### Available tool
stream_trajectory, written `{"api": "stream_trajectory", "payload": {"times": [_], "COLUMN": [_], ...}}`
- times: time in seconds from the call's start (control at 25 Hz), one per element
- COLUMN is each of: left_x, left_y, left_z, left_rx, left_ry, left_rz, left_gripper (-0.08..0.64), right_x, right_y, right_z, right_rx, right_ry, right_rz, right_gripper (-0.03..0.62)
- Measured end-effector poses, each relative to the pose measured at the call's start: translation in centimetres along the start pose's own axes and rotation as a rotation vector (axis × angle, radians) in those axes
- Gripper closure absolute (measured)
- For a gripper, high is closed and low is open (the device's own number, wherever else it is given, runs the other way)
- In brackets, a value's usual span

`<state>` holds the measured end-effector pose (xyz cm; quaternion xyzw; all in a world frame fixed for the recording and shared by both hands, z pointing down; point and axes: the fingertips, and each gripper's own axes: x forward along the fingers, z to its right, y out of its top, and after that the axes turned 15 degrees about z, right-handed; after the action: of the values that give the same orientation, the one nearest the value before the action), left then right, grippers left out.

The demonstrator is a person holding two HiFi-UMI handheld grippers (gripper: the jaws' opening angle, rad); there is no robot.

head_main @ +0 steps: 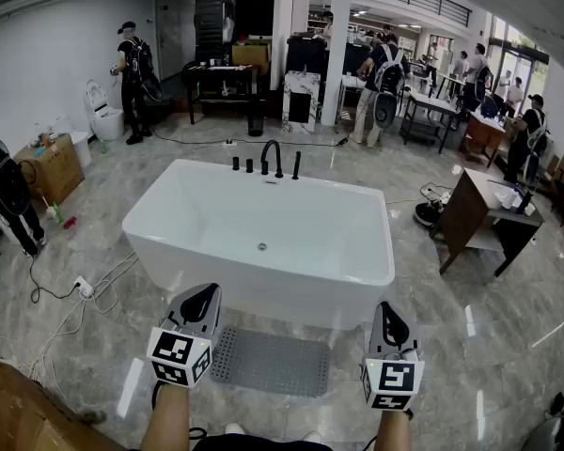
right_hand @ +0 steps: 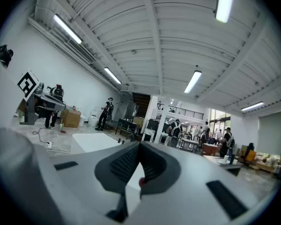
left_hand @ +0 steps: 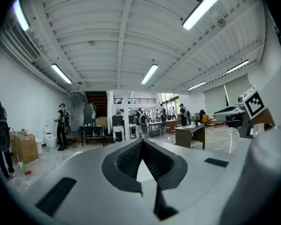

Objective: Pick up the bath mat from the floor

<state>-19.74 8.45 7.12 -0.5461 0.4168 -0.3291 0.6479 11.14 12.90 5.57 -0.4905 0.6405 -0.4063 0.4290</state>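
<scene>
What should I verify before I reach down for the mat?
1. Mat in view: ok, the mat lies flat on the floor in front of the tub.
2. Mat's top bare: ok, nothing lies on it.
3. Left gripper open: not ok, jaws together, empty.
4. Right gripper open: not ok, jaws together, empty.
5. Grippers aimed at mat: not ok, both point level, toward the tub.
6. Mat's hold on the floor: cannot tell.

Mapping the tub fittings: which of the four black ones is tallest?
The curved spout, third from the left; the other three are shorter straight posts.
</scene>
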Motion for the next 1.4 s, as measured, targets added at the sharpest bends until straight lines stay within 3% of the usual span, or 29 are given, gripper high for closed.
{"api": "stream_trajectory", "payload": {"times": [0.36, 0.64, 1.0, 1.2, 1.4], "left_x": [-0.5, -0.5, -0.8, 0.5, 3.1], "left_y": [-0.5, -0.4, -1.0, -1.8, -3.2], "left_z": [-2.0, -2.9, -4.6, -3.7, -2.7], "left_rx": [-0.014, -0.019, -0.036, -0.017, -0.011], "left_ry": [-0.001, -0.029, -0.093, -0.134, -0.127], "left_rz": [-0.002, 0.008, 0.044, 0.034, 0.006], "left_gripper": [0.554, 0.554, 0.554, 0.554, 0.554], "right_x": [0.6, 0.9, 0.6, 1.1, 3.0], "right_y": [0.7, 1.7, 2.1, 1.4, -0.1], "right_z": [-2.1, -3.1, -6.0, -6.1, -4.3], "right_rx": [0.010, 0.051, 0.019, 0.050, 0.082], "right_ry": [0.002, -0.042, -0.064, -0.064, -0.028], "right_rz": [0.005, 0.031, 0.030, 0.025, 0.042], "right_gripper": [0.572, 0.571, 0.571, 0.571, 0.571]}}
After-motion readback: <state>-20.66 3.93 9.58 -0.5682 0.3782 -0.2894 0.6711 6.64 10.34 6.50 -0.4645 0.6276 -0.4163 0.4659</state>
